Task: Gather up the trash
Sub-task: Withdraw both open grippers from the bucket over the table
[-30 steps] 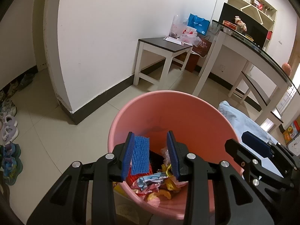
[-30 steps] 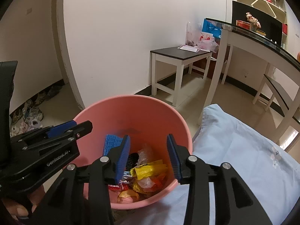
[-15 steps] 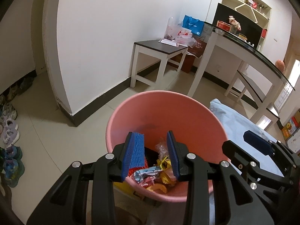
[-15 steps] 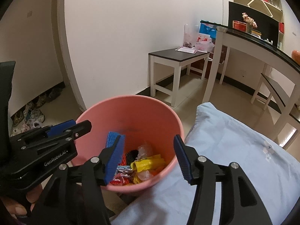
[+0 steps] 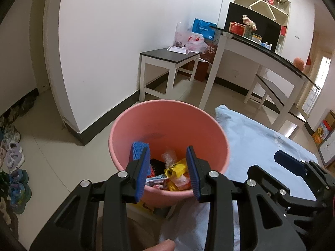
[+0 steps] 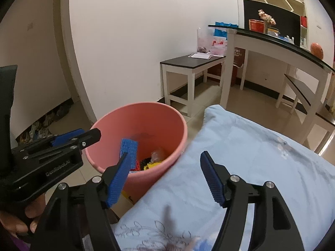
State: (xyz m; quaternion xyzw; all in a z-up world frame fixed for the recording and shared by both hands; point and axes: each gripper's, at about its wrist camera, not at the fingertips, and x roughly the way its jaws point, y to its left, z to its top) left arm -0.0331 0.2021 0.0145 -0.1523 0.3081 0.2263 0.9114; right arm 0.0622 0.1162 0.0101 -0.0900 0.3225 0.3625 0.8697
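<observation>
A pink bucket (image 5: 167, 125) stands on the floor with trash in it: a blue foam net (image 5: 138, 148), a yellow wrapper (image 5: 175, 168) and other crumpled wrappers. My left gripper (image 5: 167, 173) hovers above the bucket's near rim, open, with nothing between its blue pads. In the right wrist view the bucket (image 6: 146, 121) lies to the left and the blue foam net (image 6: 128, 146) leans inside it. My right gripper (image 6: 165, 173) hangs over the bucket's edge and pale blue bedding (image 6: 251, 156); its jaws are opening and hold nothing. The left gripper (image 6: 90, 133) shows at the left there.
A low dark-topped bench (image 5: 167, 56) stands by the white wall, with bags on it. A tall white table (image 5: 261, 50) and a second bench are at the right. Shoes (image 5: 12, 156) line the floor at the left. A person's hand (image 6: 25, 219) grips the left tool.
Both grippers have drawn back and up from the bucket, which now looks smaller. The right gripper's jaws have spread wider and it has shifted right over the bedding.
</observation>
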